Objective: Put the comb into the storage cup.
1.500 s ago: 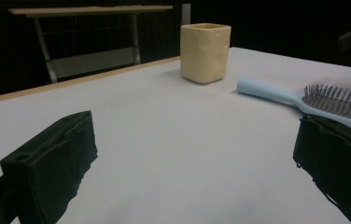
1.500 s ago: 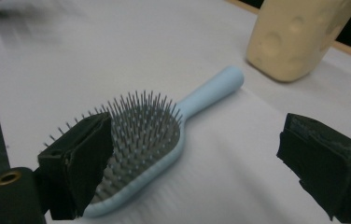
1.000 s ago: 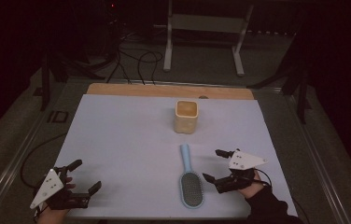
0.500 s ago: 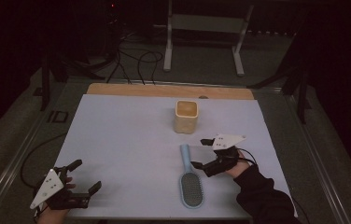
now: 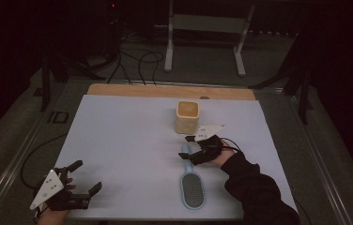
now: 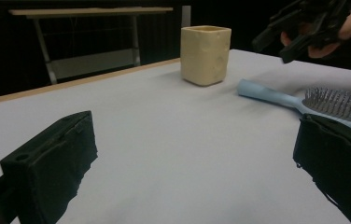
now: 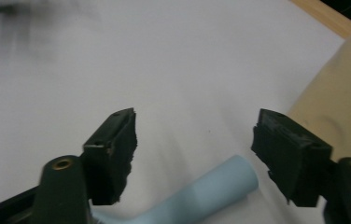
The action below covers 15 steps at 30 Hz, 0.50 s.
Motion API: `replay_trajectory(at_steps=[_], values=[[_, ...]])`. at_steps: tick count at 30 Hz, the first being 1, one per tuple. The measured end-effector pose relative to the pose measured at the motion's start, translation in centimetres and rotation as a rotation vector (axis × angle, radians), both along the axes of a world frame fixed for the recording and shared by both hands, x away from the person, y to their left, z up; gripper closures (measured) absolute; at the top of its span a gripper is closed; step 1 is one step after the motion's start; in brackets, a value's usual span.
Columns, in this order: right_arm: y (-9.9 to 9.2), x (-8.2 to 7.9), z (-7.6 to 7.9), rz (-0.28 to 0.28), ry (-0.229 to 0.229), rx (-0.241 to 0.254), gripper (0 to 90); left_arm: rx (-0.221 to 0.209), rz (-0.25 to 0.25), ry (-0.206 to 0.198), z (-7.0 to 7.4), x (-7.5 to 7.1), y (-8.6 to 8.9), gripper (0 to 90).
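At the near left corner of the tabletop (image 5: 127,140), the left hand-held gripper (image 5: 84,180) is seen released, holding nothing, well apart from the hairbrush (image 5: 191,180). The light blue hairbrush lies mid-tabletop, its long axis running near to far, handle toward the cream square cup (image 5: 187,117). Just right of the handle tip, the much nearer right hand-held gripper (image 5: 188,147) has just been closing; its jaws are seen straddling the handle without touching. The brush head is cut off in the right gripper view.

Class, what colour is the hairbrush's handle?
Pale blue; the hairbrush's handle shows best in the left gripper view.
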State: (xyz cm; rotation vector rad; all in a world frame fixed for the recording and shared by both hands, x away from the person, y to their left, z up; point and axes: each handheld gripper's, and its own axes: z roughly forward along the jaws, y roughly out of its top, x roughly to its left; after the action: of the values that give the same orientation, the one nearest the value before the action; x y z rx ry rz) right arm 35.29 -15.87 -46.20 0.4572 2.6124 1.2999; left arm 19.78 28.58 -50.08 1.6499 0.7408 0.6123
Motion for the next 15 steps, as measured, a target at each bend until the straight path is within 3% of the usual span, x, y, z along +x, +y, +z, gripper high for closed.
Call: replay_trajectory(at_steps=[8,11,14,15], values=[[1.7,1.2,-0.7,0.023,0.008,-0.074,53.5,-0.003,-0.006,0.003,-0.1,0.1,0.0,0.0],[2.2,1.5,-1.0,0.025,0.004,-0.118,67.8,-0.004,-0.004,0.003,0.0,0.0,0.0,0.0],[2.7,1.8,-1.5,0.041,-0.024,-0.182,88.4,0.001,-0.006,0.008,-0.1,0.1,0.0,0.0],[2.8,2.0,-1.7,0.052,-0.027,-0.197,90.0,0.002,-0.006,0.010,-0.1,0.1,0.1,0.0]])
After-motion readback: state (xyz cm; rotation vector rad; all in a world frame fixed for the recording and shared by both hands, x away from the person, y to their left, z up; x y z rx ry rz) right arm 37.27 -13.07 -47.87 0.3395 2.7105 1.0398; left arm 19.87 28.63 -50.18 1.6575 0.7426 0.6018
